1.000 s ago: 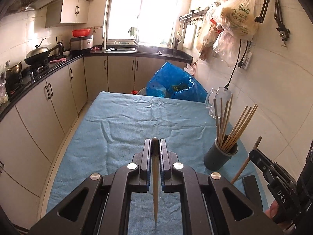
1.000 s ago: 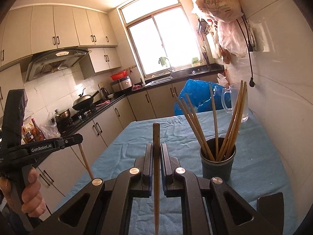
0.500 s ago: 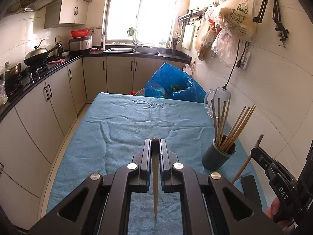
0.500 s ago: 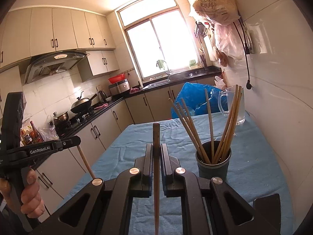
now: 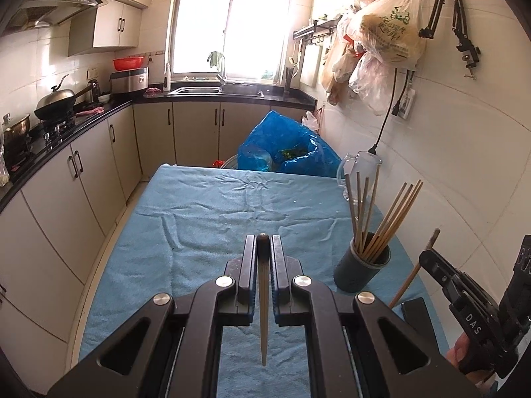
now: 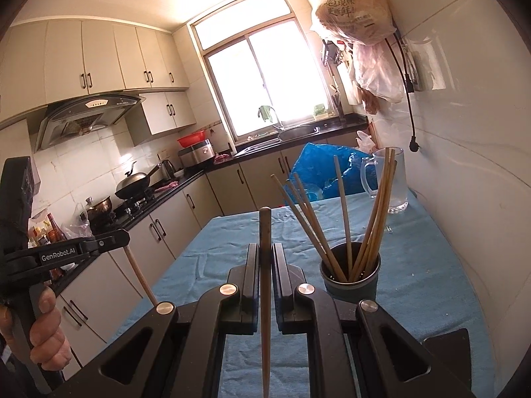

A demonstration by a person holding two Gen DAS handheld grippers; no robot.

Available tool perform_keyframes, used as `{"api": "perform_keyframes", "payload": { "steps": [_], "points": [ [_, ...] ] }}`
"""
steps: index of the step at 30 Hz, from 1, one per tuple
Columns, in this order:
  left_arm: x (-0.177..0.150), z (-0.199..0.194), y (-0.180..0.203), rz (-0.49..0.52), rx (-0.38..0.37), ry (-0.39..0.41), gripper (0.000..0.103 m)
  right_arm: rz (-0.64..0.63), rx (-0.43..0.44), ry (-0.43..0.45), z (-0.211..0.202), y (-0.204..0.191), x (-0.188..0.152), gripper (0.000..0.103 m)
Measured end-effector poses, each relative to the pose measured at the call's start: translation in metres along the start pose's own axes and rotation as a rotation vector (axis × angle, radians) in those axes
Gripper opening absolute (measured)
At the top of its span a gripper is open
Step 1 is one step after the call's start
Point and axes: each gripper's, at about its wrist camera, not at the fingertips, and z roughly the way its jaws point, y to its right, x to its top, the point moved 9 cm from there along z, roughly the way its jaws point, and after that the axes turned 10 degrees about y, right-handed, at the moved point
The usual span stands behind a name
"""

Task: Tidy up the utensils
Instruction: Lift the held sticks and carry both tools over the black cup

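Now mid-transfer: left gripper (image 5: 263, 248) clamped tight on one chopstick (image 5: 263, 315), right gripper (image 6: 264, 258) pinching another chopstick (image 6: 265, 298). Dark holder cup (image 5: 361, 270), lower right of frame, already bristling with sticks. Next, probably: tip each down into that cup, then release.

Blue cloth (image 5: 215, 219) over the surface: terry-like, matt, wrinkled. Chopsticks (image 5: 381, 219) in the holder: pale wood or bamboo, matt, smooth. Chopstick (image 5: 263, 311) clamped in the left gripper (image 5: 263, 248): same wood, darker rounded tip. Chopstick (image 6: 265, 285) in the right gripper (image 6: 265, 255): wood, speckled, dull. Gripper bodies: black plastic, satin sheen, shiny metal screw heads. Holder cup (image 5: 360, 270): dark grey, matt, looks plastic. Mug (image 6: 395, 179): clear glass, glossy. Wall tiles (image 5: 464, 152): white, glazed, glossy. Hanging bags (image 5: 388, 33): thin translucent plastic, crinkled. Blue bag (image 5: 288, 152): glossy plastic. Countertop (image 5: 66, 126): black, polished.
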Motion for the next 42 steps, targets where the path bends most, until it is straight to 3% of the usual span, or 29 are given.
{"api": "perform_keyframes", "payload": {
  "steps": [12,29,42],
  "points": [
    [0.011,0.001,0.024,0.028,-0.046,0.003,0.007,0.009,-0.033,0.053,-0.013,0.016,0.020,0.008],
    [0.039,0.004,0.085,0.084,-0.138,0.026,0.007,0.000,-0.071,0.159,-0.035,0.038,0.067,0.008],
    [0.079,0.015,0.126,0.102,-0.183,0.074,0.007,0.010,-0.090,0.217,-0.033,0.055,0.103,0.008]
  ]
}}
